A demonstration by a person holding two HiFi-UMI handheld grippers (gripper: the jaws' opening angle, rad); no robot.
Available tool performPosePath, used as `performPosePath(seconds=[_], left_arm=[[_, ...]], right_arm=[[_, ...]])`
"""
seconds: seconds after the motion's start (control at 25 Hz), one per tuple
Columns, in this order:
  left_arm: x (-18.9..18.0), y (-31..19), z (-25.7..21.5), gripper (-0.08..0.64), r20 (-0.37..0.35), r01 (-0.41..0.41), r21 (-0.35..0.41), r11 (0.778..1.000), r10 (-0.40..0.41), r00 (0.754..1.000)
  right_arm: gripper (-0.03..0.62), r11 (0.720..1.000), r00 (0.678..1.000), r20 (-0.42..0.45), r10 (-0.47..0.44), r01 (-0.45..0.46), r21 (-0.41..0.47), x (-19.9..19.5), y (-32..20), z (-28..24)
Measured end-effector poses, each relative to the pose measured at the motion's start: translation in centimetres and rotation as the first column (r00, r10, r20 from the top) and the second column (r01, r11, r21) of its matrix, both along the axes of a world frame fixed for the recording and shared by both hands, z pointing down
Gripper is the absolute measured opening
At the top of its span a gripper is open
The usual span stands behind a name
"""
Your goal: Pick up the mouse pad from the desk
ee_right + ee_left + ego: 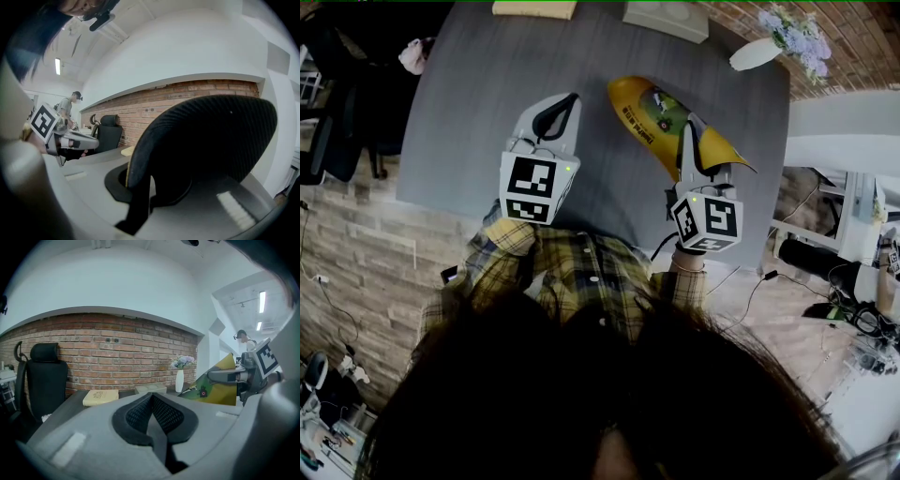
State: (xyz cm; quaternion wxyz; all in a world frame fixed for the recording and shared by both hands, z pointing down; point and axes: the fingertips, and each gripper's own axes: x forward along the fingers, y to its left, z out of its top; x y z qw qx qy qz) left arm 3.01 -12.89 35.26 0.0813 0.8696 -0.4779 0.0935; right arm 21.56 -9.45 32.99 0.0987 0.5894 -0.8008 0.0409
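The mouse pad [649, 111] is yellow with a printed picture and a black textured underside. It hangs tilted above the grey desk [469, 112], with my right gripper [686, 133] shut on its near edge. In the right gripper view its dark underside [206, 140] fills the middle and hides the jaws. The left gripper view shows the pad [219, 386] held at the right. My left gripper [572, 99] hovers over the desk to the left of the pad, jaws shut on nothing [152, 398].
At the desk's far edge lie a yellow book [534, 8] and a grey box [666, 19], with a white vase of flowers [757, 53] at the far right corner. A black office chair [337, 122] stands left of the desk. Cables lie on the floor [769, 281] at the right.
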Motion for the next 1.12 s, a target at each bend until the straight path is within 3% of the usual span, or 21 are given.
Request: performPosePath(seconds=[1.12], left_arm=[[-0.29, -0.03, 0.72, 0.0, 0.007, 0.01, -0.012, 1.0, -0.01, 1.0]], right_arm=[[0.014, 1.0, 1.0, -0.004, -0.012, 0.012, -0.013, -0.37, -0.26, 0.43]])
